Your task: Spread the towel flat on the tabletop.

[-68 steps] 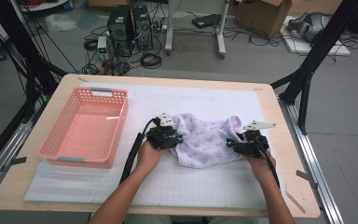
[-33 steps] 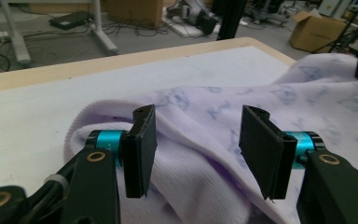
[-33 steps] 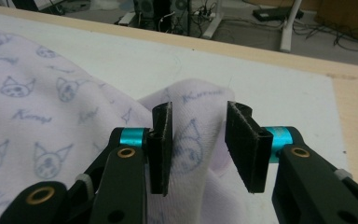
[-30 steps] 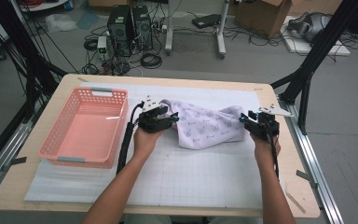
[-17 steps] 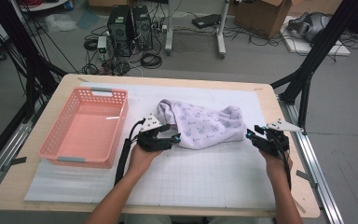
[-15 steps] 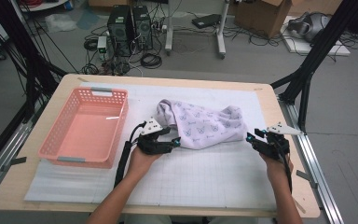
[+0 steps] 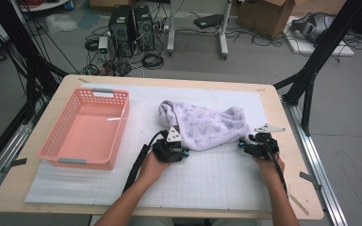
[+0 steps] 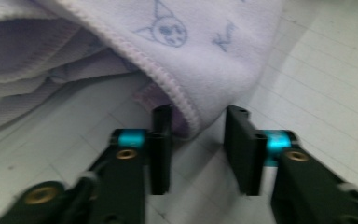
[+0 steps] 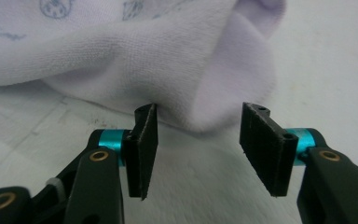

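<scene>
1 lilac towel (image 7: 206,126) lies bunched on the white gridded mat (image 7: 217,174) that covers the table (image 7: 37,200), a little toward 1 o'clock from the table's middle. It carries many small printed cartoon cat-like heads in blue-grey line; beside 1 of them in the left gripper view runs a short script word, too blurred to read. 1 pink plastic basket (image 7: 52,141) with slotted walls stands at 9 o'clock of the towel, well apart from it.

2 tools are at work, 1 in each hand. The left tool (image 7: 181,151) sits at the towel's 7 o'clock corner. In the left gripper view its jaws have just been closing, and the stitched hem of the towel hangs between them: it touches the left jaw, while a gap shows at the right jaw, so the jaws stand apart and are not clamped. The right tool (image 7: 245,145) sits at the towel's 4 o'clock corner. In the right gripper view its jaws have just been opening and stand wide apart, with a rounded fold of the towel just ahead of the gap, against the tip of the left jaw, unpinched.

On the floor at 12 o'clock beyond the table stand 2 black computer towers (image 7: 131,24) among loose cables, and 1 cardboard box (image 7: 264,12) at 1 o'clock.
</scene>
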`<state>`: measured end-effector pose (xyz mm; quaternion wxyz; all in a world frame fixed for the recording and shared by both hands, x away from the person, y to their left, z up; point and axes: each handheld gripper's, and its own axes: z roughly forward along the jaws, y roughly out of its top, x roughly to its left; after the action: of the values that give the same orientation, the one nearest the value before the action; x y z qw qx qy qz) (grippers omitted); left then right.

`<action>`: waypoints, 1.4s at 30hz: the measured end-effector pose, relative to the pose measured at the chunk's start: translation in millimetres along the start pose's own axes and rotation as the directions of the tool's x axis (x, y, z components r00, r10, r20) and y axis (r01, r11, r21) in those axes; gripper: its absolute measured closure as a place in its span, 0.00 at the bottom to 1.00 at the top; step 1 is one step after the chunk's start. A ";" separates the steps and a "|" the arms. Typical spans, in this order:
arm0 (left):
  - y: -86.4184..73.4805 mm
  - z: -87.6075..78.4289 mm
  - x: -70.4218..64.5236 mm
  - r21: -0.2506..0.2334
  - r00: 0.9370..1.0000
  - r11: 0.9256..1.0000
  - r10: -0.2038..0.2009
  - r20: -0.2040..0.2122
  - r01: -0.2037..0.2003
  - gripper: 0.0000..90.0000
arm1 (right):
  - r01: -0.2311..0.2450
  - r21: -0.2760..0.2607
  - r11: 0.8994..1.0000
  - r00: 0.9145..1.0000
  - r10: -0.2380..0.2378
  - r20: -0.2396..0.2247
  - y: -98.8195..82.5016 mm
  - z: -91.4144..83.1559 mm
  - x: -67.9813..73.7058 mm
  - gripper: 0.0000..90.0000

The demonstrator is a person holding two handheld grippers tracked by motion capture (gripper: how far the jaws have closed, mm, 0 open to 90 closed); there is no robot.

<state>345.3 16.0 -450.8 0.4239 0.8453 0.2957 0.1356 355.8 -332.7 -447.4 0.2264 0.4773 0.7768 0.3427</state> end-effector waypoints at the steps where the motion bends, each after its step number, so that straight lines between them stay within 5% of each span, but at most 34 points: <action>1: 0.0 -0.9 1.4 0.002 1.000 1.000 -0.002 0.002 0.002 0.75 | 0.000 0.000 1.000 1.000 0.000 0.000 0.0 0.0 0.0 0.57; 2: -0.6 -1.7 3.3 -0.001 1.000 1.000 -0.016 0.015 0.016 0.93 | 0.030 -0.003 1.000 0.999 -0.030 -0.012 2.1 4.0 2.9 0.72; 3: -1.2 -3.1 4.9 -0.005 0.999 1.000 -0.021 0.025 0.021 0.93 | 0.030 -0.003 1.000 0.999 -0.030 -0.012 2.1 4.0 2.9 0.72; 4: -3.6 -8.8 7.6 -0.024 0.998 0.999 -0.043 0.046 0.044 0.96 | 0.042 -0.003 0.999 0.998 -0.042 -0.043 2.0 3.8 5.5 0.88; 6: -4.3 -18.3 9.2 -0.036 0.997 0.998 -0.058 0.060 0.060 0.96 | 0.062 0.010 0.998 0.996 -0.062 -0.062 2.2 1.2 9.2 0.94; 12: -13.3 -46.1 8.2 -0.092 0.995 0.993 -0.067 0.075 0.074 0.96 | 0.097 0.004 0.995 0.988 -0.095 -0.121 -5.2 -18.3 21.2 0.95; 23: -53.2 -89.4 -9.4 -0.167 0.983 0.973 -0.141 0.114 0.159 0.96 | 0.116 -0.044 0.992 0.974 -0.122 -0.190 -39.1 -59.5 49.8 0.95; 32: -81.3 -120.8 -36.3 -0.183 0.967 0.956 -0.203 0.152 0.230 0.96 | 0.117 -0.037 0.992 0.958 -0.122 -0.260 -62.9 -103.3 79.2 0.95; 35: -85.9 -124.9 -40.3 -0.178 0.966 0.956 -0.209 0.153 0.235 0.95 | 0.128 -0.034 0.991 0.954 -0.132 -0.270 -67.0 -110.3 83.9 0.95; 37: -90.5 -127.0 -42.7 -0.183 0.963 0.950 -0.228 0.143 0.252 0.87 | 0.137 -0.021 0.990 0.952 -0.137 -0.274 -72.0 -113.3 86.3 0.92; 38: -92.1 -127.6 -42.8 -0.186 0.960 0.945 -0.249 0.130 0.270 0.70 | 0.114 -0.031 0.993 0.951 -0.118 -0.285 -76.5 -114.8 83.2 0.82; 41: -95.5 -130.7 -42.3 -0.210 0.954 0.931 -0.283 0.099 0.298 0.66 | 0.076 -0.074 0.994 0.954 -0.094 -0.284 -78.0 -120.3 76.1 0.78; 42: -95.6 -131.3 -42.7 -0.217 0.955 0.930 -0.284 0.088 0.297 0.63 | 0.041 -0.120 0.992 0.966 -0.070 -0.247 -78.2 -126.9 67.7 0.77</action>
<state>211.8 117.8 -446.8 0.5413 0.7413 0.3884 0.0811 193.9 -336.3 -423.4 0.1627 0.3943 0.7915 0.4377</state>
